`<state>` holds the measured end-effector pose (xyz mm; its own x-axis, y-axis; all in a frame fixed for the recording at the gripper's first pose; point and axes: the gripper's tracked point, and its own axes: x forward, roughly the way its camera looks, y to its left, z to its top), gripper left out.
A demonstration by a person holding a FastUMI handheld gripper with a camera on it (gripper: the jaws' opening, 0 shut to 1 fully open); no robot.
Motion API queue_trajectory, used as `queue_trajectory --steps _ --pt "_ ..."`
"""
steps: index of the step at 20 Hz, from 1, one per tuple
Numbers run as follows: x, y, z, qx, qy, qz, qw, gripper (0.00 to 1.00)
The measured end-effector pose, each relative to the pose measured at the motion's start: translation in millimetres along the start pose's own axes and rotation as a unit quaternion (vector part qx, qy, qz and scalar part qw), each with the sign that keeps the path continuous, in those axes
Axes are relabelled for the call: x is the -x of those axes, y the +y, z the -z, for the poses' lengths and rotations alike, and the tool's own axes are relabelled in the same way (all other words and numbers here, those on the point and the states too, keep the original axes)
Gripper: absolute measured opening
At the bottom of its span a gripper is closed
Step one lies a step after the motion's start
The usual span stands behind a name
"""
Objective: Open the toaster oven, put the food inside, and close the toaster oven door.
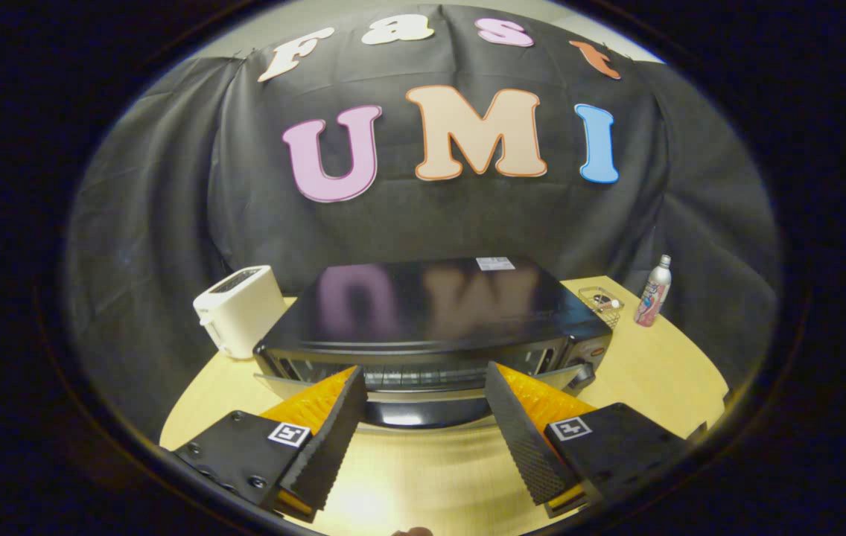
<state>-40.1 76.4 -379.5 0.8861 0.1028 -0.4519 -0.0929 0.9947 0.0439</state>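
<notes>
The jaws stand wide apart with nothing held between them, two wedge-shaped fingers with finely ribbed inner faces, each carrying a small square marker on its block. Their tips sit right at the front of the toaster oven, one on either side of the curved, glossy door handle, which lies in the gap between them; whether either tip touches the door I can't tell.

The oven is a boxy thing with a dark, shiny top that mirrors the wall behind it, and a small pale sticker near its back edge. Through the glass strip of the door, wire rack bars show faintly, though the fingers hide both ends of the door. A knob peeks out on the control side, partly cut off by the finger there.

Under it all, the bench is smooth pale wood with a rounded edge.

Farther out, a white, rounded pop-up toaster stands beside the oven. On the other side sits a small wire basket, its contents too small to make out, and just beyond that an upright slim bottle with a pink label.
</notes>
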Motion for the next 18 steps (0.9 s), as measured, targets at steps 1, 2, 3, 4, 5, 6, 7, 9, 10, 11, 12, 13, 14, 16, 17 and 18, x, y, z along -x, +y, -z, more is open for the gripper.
queue_trajectory --steps 1,2,3,4,5,6,7,9,10,11,12,13,14,16,17,18 --pt "5.2 -2.0 6.0 -0.002 0.004 0.001 1.000 1.00" --pt "9.8 -3.2 10.0 -0.006 0.003 0.001 1.000 1.00" --pt "14.4 -2.6 16.7 -0.006 0.009 0.001 1.000 1.00" --pt "19.4 -2.8 22.4 -0.003 0.012 0.001 1.000 1.00" --pt "24.3 -3.3 29.0 0.000 0.017 0.001 1.000 1.00" --pt "29.3 -4.7 35.0 0.000 0.022 0.001 1.000 1.00" --pt "33.1 -5.5 41.5 -0.001 0.026 0.002 1.000 1.00" --pt "41.0 -6.9 55.2 -0.002 0.037 0.002 0.999 1.00" --pt "44.0 -7.9 63.5 -0.001 0.044 0.003 0.999 1.00" --pt "47.6 -8.4 69.4 0.000 0.049 0.004 0.999 1.00" --pt "50.0 -8.9 75.8 -0.002 0.053 0.004 0.999 1.00" --pt "52.3 -9.0 80.6 -0.004 0.058 0.005 0.998 1.00" --pt "54.0 -9.2 87.6 -0.004 0.065 0.005 0.998 1.00" --pt "58.0 -10.5 104.3 0.001 0.082 0.006 0.997 1.00" --pt "60.2 -10.7 114.7 0.006 0.093 0.006 0.996 1.00" --pt "62.9 -11.0 125.1 0.008 0.105 0.007 0.994 1.00"
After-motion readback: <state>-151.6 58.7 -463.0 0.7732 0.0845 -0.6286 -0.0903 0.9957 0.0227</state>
